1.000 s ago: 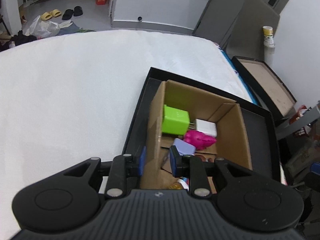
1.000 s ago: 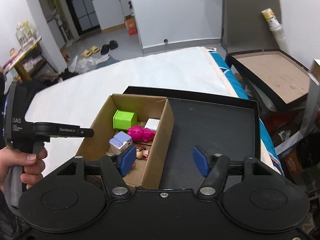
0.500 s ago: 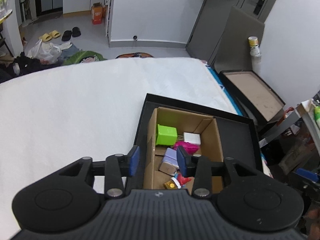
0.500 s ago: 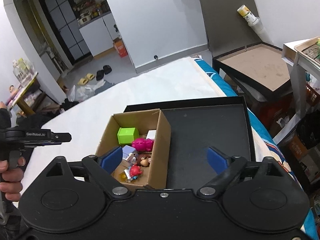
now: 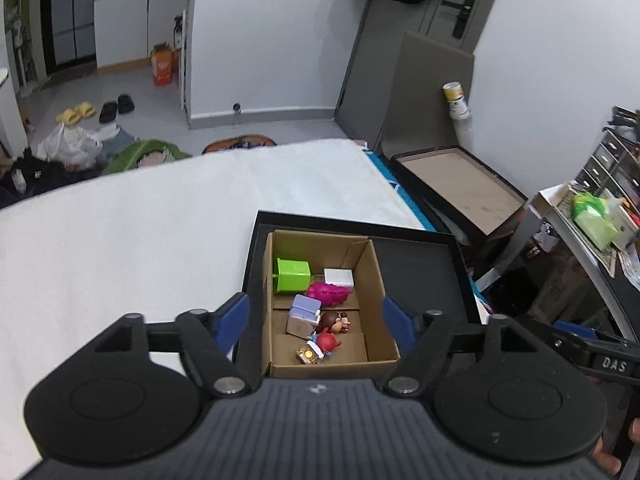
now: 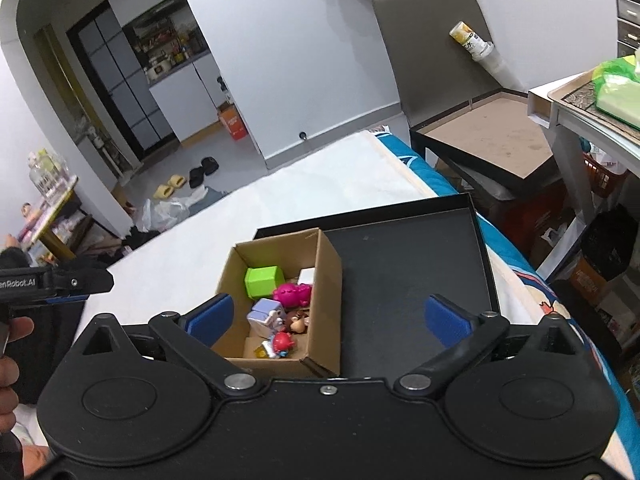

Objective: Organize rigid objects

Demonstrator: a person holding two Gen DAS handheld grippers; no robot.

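A brown cardboard box [image 5: 378, 280] [image 6: 326, 280] stands in the left part of a shallow black tray [image 5: 424, 264] [image 6: 408, 272] on a white bed. Inside lie a green cube [image 5: 294, 274] [image 6: 264, 280], a white block [image 5: 339, 277] [image 6: 307, 276], a magenta toy [image 5: 329, 293] [image 6: 293, 294], a lilac box [image 5: 304, 314] [image 6: 266, 316], a brown figure [image 5: 334, 322] and a red figure [image 5: 327, 343] [image 6: 283, 342]. My left gripper [image 5: 316, 322] hovers well above the box, its jaws opening and holding nothing. My right gripper [image 6: 326, 318] hangs over the box's right wall, jaws opening wide, also holding nothing.
The white bed [image 5: 120, 240] stretches left and back. A second black tray with a brown floor [image 5: 460, 188] [image 6: 492, 136] leans off the bed's far right. A grey table with green packets [image 6: 600, 96] stands at right. Slippers and bags lie on the floor behind.
Both grippers rose away from the box, which now looks smaller. Left jaws went from nearly shut to wide apart; right jaws spread further. Several small figures in the box's near end came into view.
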